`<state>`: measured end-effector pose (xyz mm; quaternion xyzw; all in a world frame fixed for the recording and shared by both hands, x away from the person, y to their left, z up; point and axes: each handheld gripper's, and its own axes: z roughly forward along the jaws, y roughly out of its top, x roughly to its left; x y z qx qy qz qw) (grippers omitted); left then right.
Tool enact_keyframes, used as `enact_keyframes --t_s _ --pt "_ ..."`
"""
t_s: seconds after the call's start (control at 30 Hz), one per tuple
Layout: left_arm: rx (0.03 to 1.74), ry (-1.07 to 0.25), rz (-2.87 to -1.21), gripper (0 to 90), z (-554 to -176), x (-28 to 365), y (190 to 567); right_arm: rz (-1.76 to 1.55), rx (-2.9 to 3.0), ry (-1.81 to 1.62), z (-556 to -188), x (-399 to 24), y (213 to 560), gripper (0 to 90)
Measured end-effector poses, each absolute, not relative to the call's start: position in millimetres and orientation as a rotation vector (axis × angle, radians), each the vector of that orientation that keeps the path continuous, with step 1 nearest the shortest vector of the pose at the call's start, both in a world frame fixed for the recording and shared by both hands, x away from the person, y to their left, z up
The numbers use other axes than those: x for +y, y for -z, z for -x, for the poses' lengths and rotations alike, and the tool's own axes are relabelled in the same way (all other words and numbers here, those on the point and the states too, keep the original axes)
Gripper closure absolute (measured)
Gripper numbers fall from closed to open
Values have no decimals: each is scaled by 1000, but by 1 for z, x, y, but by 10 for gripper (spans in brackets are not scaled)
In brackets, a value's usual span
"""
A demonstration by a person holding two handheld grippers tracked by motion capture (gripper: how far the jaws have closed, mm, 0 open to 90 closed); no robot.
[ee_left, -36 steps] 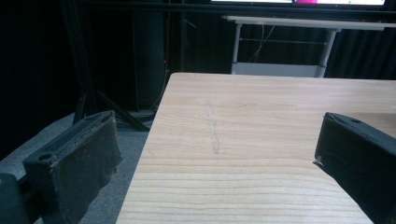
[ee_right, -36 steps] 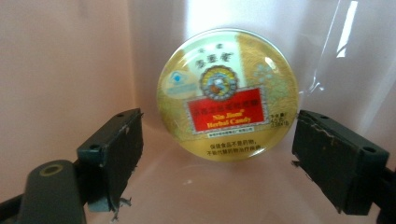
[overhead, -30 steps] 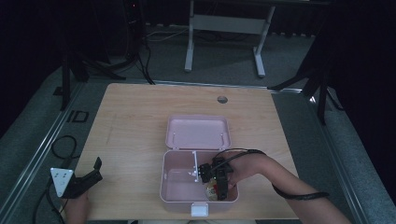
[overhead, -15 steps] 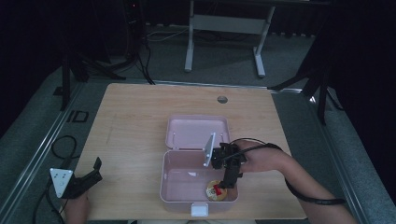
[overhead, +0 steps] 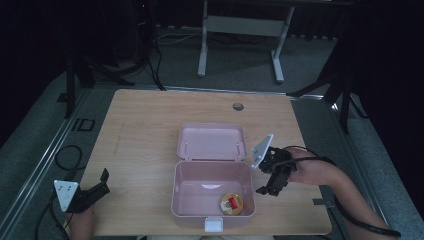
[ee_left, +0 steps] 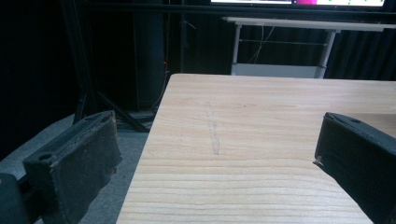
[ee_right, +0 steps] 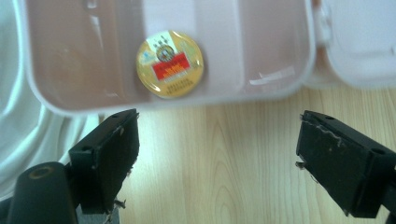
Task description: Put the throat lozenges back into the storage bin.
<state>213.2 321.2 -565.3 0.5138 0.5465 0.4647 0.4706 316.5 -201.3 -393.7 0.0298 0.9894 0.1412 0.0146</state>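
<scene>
Your right gripper [overhead: 270, 182] hangs over bare tabletop just off the right wall of the pink lunch box [overhead: 177, 192], at about 3 o'clock from the box's centre in the high view. Its jaws stand wide apart and hold nothing; the right gripper view confirms this, with wood grain visible across the whole gap between the two black jaws [ee_right: 217, 158]. The grey three-cornered plate [overhead: 262, 150] on top of it tilts toward the box lid.

The round gold tin [overhead: 232, 203], with a red label on its top, lies flat on the floor of the box, in the corner at roughly 5 o'clock from the box's centre in the high view. In the right gripper view the tin [ee_right: 170, 64] sits close inside the box wall, beyond the jaw tips at about 11 o'clock, apart from both jaws. It is the one item lying in the box.

The lid [overhead: 212, 142] is folded fully back and lies flat on the wooden table [overhead: 140, 125], at 12 o'clock from the box body. The white latch [overhead: 213, 225] sits on the box's near wall at 6 o'clock.

Your left gripper [overhead: 98, 187] rests at the table's near left corner, about 9 o'clock from the box and well apart from it. Its jaws are spread and empty; the left gripper view shows bare table [ee_left: 261, 130] between them.

A small round hole [overhead: 238, 106] shows in the tabletop near the far edge, at 12 o'clock from the lid.
</scene>
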Motion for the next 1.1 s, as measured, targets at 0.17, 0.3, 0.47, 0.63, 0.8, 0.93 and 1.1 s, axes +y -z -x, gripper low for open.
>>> enact_keyframes --t_s 0.17,0.3,0.47,0.63,0.8,0.93,1.1 --pt "1338 -1137 -1261 4 -213 321 565 -175 3058 -484 -319 -224 410 130" --pt "1337 -1136 -1264 4 -213 321 565 -242 3070 -521 -322 -238 431 130" --pt "1336 -1136 -1262 4 -213 321 565 -305 3013 -575 -323 -251 457 125" --pt "1337 -1137 -1262 4 -213 321 565 -415 2890 -710 -326 -269 481 119" --pt "1336 -1137 -1263 4 -213 321 565 -546 2797 -759 -327 -288 504 116" --pt "1336 -1137 -1263 4 -213 321 565 -659 2707 -803 -328 -304 518 115" --pt "1336 -1137 -1262 3 -213 321 565 -758 2587 -854 -329 -320 530 109"
